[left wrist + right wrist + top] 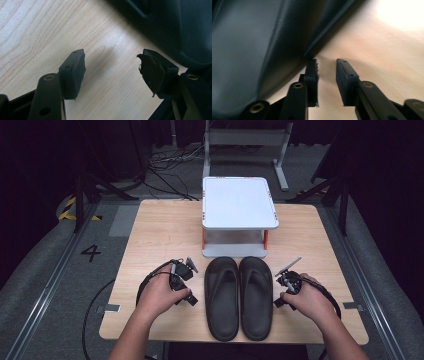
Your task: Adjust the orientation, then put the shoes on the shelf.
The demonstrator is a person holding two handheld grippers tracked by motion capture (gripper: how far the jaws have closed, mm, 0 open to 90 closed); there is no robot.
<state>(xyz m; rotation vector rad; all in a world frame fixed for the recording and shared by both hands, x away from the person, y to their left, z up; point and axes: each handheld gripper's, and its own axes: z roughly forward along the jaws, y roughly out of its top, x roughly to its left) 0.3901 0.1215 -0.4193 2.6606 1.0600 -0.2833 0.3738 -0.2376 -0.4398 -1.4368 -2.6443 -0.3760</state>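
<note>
Two black slippers lie side by side, toes away from me, at the front middle of the wooden table (pixel 150 235): the left slipper (pixel 222 297) and the right slipper (pixel 256 295). My left gripper (pixel 186 292) rests just left of the pair. In the left gripper view it (pixel 111 57) is open wide over bare wood, with the left slipper's edge (pixel 170 25) at the upper right. My right gripper (pixel 282 295) sits just right of the pair. Its jaws (pixel 326 62) are parted by a narrow gap with nothing between them, and the right slipper (pixel 249 50) is close on their left.
A white two-level stand (pixel 239 202) with orange posts stands at the back middle of the table, its lower shelf (pixel 234 251) just beyond the slippers' toes. Cables trail off the table's front left and right. A grey frame (pixel 247 137) stands on the floor behind.
</note>
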